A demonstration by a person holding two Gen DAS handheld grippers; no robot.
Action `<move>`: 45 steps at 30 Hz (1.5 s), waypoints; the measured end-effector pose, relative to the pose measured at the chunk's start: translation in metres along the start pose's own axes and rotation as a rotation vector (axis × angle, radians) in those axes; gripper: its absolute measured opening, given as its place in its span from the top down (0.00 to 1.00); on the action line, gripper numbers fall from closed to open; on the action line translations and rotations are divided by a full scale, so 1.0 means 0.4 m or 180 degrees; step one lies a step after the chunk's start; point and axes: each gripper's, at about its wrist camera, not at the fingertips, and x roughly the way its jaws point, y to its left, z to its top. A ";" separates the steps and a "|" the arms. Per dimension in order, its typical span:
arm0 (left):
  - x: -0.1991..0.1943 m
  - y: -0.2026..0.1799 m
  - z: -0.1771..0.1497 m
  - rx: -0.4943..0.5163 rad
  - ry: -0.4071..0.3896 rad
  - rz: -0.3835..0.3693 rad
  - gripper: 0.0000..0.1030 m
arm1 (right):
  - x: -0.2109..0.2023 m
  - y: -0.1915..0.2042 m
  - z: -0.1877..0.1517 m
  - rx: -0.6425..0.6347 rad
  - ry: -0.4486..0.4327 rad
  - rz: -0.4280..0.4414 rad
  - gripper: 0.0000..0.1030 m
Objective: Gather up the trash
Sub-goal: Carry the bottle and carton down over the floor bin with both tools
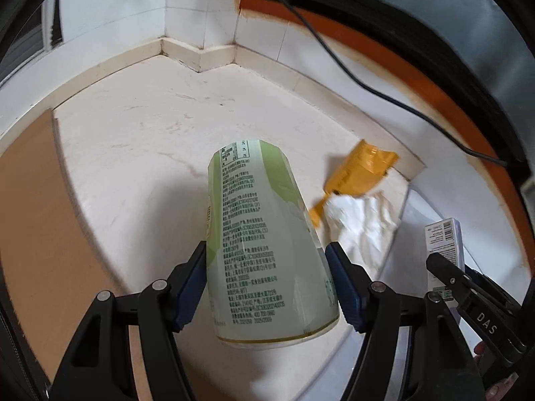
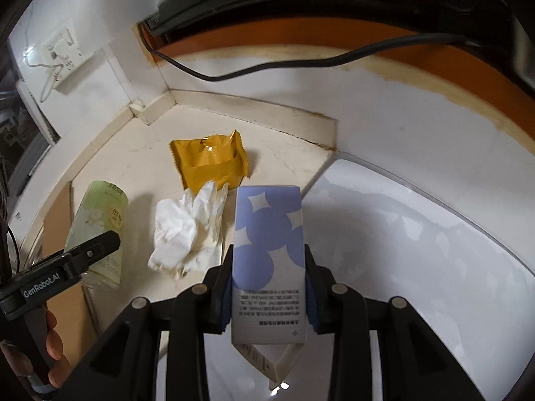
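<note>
- Left wrist view: the left gripper (image 1: 265,287) clamps a pale green labelled bottle (image 1: 264,244) between its blue pads, held above a cream stone floor (image 1: 140,140) where white tiled walls (image 1: 200,10) meet in a corner.
- On the floor just beyond lie a yellow wrapper (image 1: 359,172) and a crumpled white tissue (image 1: 359,222), touching each other.
- A black cable (image 1: 351,77) hangs along an orange-trimmed wall; a brown board (image 1: 40,234) lies at left.
- Right wrist view: the right gripper (image 2: 269,287) grips a white carton with purple circles (image 2: 269,250), over a white glossy surface (image 2: 418,234).
- A wall socket (image 2: 60,56) sits on the tiles at upper left.
</note>
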 end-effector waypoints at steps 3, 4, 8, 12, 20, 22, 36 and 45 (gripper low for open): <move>-0.066 -0.005 -0.033 0.0044 -0.0070 -0.0045 0.35 | -0.041 0.000 -0.032 -0.0007 -0.0032 0.0068 0.67; -0.097 -0.012 -0.055 0.0075 -0.0102 -0.0062 0.35 | -0.057 0.002 -0.045 -0.0018 -0.0042 0.0092 0.67; -0.201 -0.041 -0.123 0.0211 -0.0188 -0.0124 0.35 | -0.127 0.024 -0.095 -0.0105 -0.0118 0.0196 0.67; -0.289 -0.060 -0.207 0.0321 -0.0260 -0.0221 0.35 | -0.192 0.058 -0.150 -0.0195 -0.0155 0.0312 0.67; -0.401 -0.078 -0.359 0.0576 -0.0382 -0.0191 0.35 | -0.306 0.120 -0.278 -0.0410 -0.0168 0.0459 0.67; -0.423 -0.076 -0.408 0.0613 -0.0400 -0.0157 0.35 | -0.327 0.138 -0.314 -0.0515 -0.0184 0.0452 0.67; -0.436 -0.020 -0.705 0.0652 -0.0199 -0.0105 0.34 | -0.378 0.203 -0.580 -0.1077 -0.0064 0.0487 0.67; -0.347 0.056 -0.854 0.0615 0.0182 -0.0025 0.34 | -0.295 0.230 -0.749 -0.1342 0.0324 0.0378 0.67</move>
